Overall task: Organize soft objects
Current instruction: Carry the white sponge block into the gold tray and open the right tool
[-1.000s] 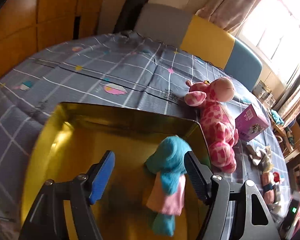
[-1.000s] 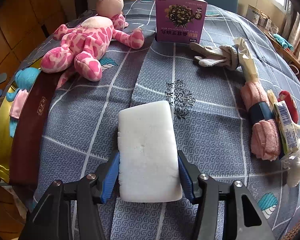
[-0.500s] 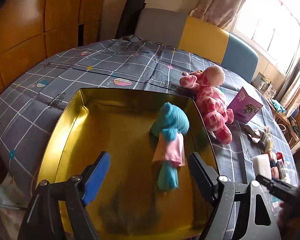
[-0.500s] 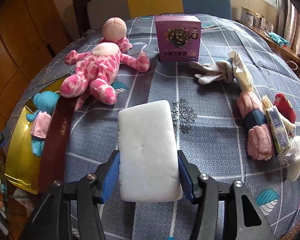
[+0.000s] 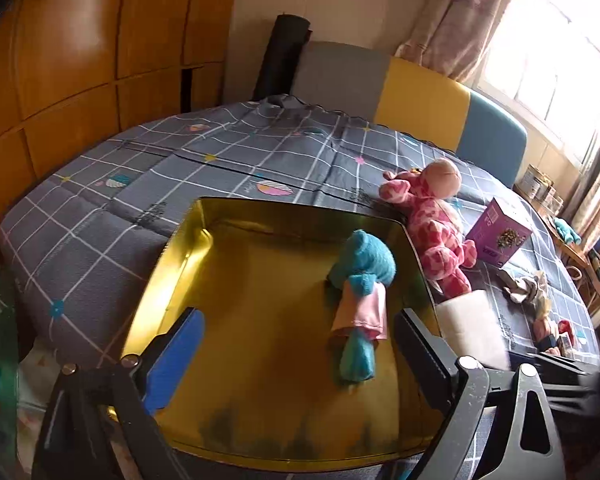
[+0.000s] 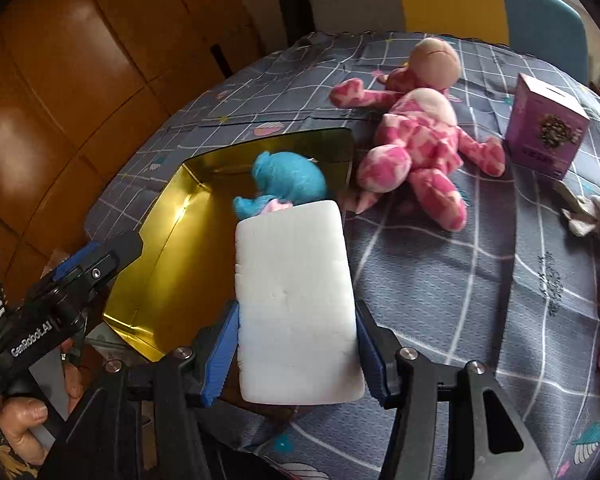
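A gold tin box (image 5: 236, 276) sits open on the grey checked bedspread. A blue plush toy in a pink dress (image 5: 362, 296) lies inside it at the right. My left gripper (image 5: 300, 344) is open and empty above the near part of the box. My right gripper (image 6: 296, 348) is shut on a white sponge block (image 6: 296, 300) and holds it over the box's right rim (image 6: 348, 160). The sponge also shows in the left wrist view (image 5: 470, 324). The left gripper shows at the left in the right wrist view (image 6: 96, 256). A pink spotted plush giraffe (image 6: 416, 136) lies beside the box.
A purple carton (image 6: 546, 132) stands right of the giraffe. Crumpled gloves (image 6: 588, 216) and pink rolled cloths (image 5: 548, 328) lie at the right. A yellow, grey and blue sofa back (image 5: 420, 96) and wood panels (image 5: 80, 60) stand behind the bed.
My right gripper has carried the sponge left, from above the bedspread to the box's right rim. My left gripper has drawn back from the blue plush and stays open.
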`<action>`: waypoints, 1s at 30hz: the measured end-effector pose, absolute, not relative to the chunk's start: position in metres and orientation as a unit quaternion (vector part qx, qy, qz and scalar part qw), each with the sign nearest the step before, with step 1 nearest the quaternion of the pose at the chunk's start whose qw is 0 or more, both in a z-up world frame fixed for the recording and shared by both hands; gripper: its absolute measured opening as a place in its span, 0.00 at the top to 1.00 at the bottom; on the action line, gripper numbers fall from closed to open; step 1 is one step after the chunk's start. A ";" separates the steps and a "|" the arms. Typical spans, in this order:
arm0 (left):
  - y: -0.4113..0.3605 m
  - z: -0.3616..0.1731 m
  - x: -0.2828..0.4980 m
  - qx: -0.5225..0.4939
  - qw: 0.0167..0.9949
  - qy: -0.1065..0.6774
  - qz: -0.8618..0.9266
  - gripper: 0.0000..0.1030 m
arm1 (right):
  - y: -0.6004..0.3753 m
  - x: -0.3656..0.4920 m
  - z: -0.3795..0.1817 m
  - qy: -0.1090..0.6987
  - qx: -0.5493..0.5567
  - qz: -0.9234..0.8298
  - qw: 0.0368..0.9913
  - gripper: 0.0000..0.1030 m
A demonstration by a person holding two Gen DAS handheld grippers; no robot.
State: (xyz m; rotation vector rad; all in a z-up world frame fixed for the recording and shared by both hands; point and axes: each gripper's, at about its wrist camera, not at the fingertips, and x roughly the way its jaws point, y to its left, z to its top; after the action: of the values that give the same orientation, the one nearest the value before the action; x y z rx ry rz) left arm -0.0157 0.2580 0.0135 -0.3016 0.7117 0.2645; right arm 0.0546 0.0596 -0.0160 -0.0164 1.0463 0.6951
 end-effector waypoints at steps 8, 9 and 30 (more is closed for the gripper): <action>0.268 0.013 -0.024 -0.143 0.914 0.347 0.157 0.04 | 0.108 0.059 -0.043 0.515 -0.054 0.330 0.789 0.45; 0.269 0.012 -0.024 -0.145 0.913 0.349 0.157 0.04 | 0.112 0.059 -0.047 0.518 -0.060 0.331 0.787 0.45; 0.292 0.010 -0.030 -0.172 0.907 0.341 0.178 0.04 | 0.080 0.047 -0.027 0.485 -0.006 0.323 0.813 0.30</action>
State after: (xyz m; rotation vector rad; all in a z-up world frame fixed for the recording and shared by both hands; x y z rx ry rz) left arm -0.0304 0.2917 0.0103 -0.3543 0.7031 0.3678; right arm 0.0467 0.0802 -0.0266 -0.0132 1.0362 0.6891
